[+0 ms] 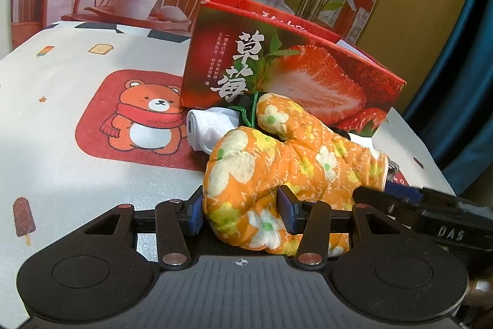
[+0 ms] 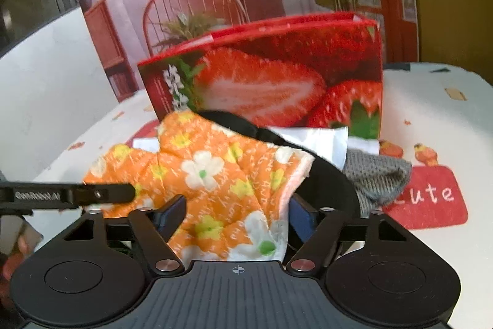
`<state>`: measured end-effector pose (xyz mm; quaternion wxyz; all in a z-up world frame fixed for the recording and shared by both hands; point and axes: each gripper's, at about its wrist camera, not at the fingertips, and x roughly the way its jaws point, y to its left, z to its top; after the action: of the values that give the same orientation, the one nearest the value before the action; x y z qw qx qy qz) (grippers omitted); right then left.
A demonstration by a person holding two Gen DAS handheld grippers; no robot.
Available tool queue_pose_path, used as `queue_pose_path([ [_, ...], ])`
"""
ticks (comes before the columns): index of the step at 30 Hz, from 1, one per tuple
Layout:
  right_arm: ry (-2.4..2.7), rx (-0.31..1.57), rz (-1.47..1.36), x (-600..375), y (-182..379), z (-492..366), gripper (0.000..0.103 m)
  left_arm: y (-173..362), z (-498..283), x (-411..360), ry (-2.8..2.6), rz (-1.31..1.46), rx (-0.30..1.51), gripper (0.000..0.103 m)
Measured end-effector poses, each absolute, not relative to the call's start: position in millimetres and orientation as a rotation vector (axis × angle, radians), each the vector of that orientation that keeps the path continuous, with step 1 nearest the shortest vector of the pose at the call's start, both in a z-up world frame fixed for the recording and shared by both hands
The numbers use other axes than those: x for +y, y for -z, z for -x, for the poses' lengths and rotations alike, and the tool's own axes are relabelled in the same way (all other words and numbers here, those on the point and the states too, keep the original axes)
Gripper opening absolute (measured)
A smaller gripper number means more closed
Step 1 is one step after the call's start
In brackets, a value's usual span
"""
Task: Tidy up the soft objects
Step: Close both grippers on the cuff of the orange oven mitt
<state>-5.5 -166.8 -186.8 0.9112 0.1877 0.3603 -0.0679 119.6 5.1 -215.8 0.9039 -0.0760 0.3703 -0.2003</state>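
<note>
Strawberry box (image 1: 277, 76): upright on tablecloth (image 1: 61, 82), contents hidden | Orange oven mitt (image 1: 277, 162): before box | Left gripper (image 1: 243, 210): clamps mitt | Right gripper (image 2: 237, 218): straddles cuff, contact unclear

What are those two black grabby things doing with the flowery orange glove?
A person holds a tool in each hand. The left tool pinches the orange oven glove's finger end, and the right tool has the cuff end between its fingers. The glove lies on the table before a strawberry box, beside white cloth.
</note>
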Motion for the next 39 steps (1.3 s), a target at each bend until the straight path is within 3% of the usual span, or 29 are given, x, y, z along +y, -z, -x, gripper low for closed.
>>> queue_pose_path([
  [8, 0.104, 0.706, -0.356, -161, 180, 4, 0.035, 216, -118, 0, 0.422, 0.121, 0.76, 0.051],
  [15, 0.13, 0.731, -0.368, -165, 188, 4, 0.029, 216, -119, 2, 0.425, 0.129, 0.762, 0.051],
  [19, 0.169, 0.744, -0.364, -169, 191, 5, 0.007, 213, -120, 5, 0.433, 0.135, 0.763, 0.051],
  [29, 0.205, 0.724, -0.395, -179, 192, 8, 0.007, 190, -118, 22, 0.433, 0.203, 0.703, 0.049],
  [32, 0.202, 0.723, -0.4, -179, 192, 8, 0.007, 196, -121, 18, 0.417, 0.179, 0.731, 0.03],
  [39, 0.189, 0.706, -0.41, -181, 186, 8, 0.007, 191, -119, 20, 0.415, 0.175, 0.706, 0.013],
])
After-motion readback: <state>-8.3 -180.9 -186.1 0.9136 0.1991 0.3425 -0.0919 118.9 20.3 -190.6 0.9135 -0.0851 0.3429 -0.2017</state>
